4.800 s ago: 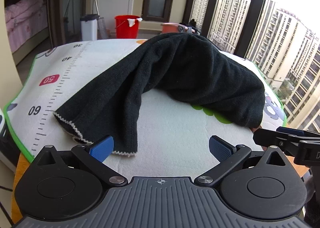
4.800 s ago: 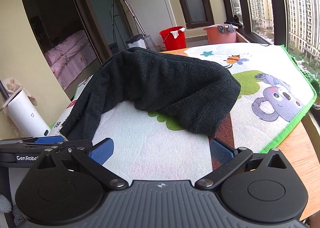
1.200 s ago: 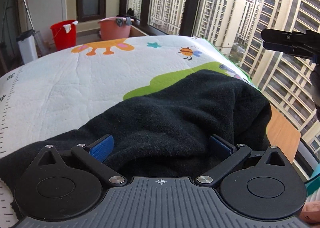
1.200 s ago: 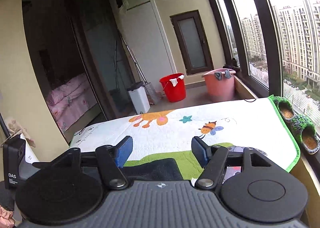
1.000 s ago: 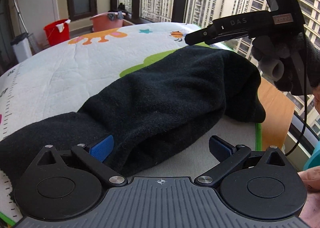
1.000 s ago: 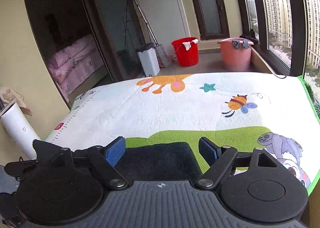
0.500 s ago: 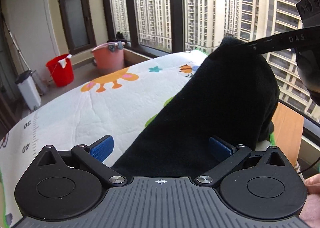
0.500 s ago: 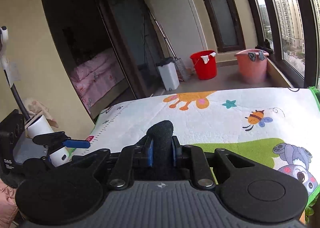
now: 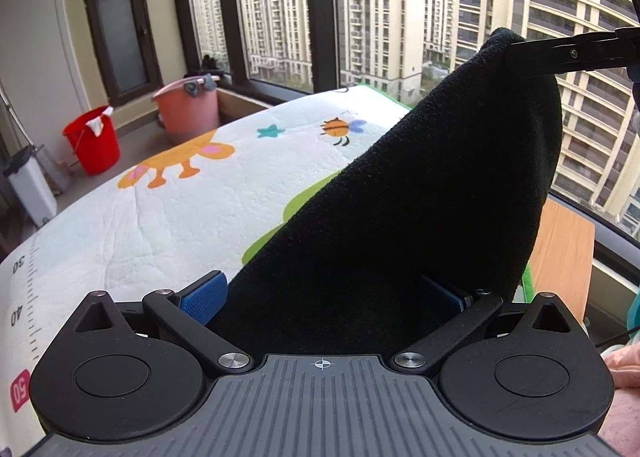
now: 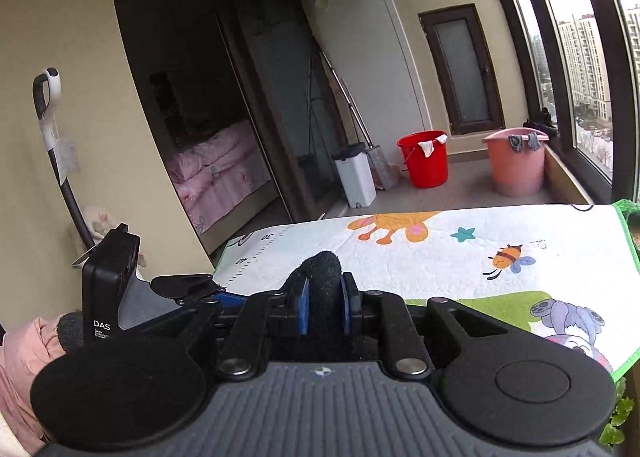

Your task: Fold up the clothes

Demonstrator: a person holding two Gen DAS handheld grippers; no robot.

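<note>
A black knit garment (image 9: 420, 209) hangs lifted above a printed play mat (image 9: 168, 201). In the left wrist view its top corner is pinched by my right gripper (image 9: 516, 53), seen from the side at the upper right. In the right wrist view my right gripper (image 10: 323, 307) is shut on a fold of the black garment (image 10: 320, 277). My left gripper (image 9: 324, 293) has its jaws wide apart, with the cloth draped between the blue pads (image 9: 202, 297). The left gripper's body also shows in the right wrist view (image 10: 188, 289), to the left.
The mat (image 10: 460, 253) covers a wooden table (image 9: 560, 249) by a big window. On the floor behind stand a red bucket (image 10: 424, 163), a pink tub (image 10: 516, 165) and a white bin (image 10: 356, 177). A doorway with a pink bed (image 10: 216, 173) lies to the left.
My right gripper closed on the black garment and lifted it off the mat. The garment now hangs higher, and the left gripper stays open under it.
</note>
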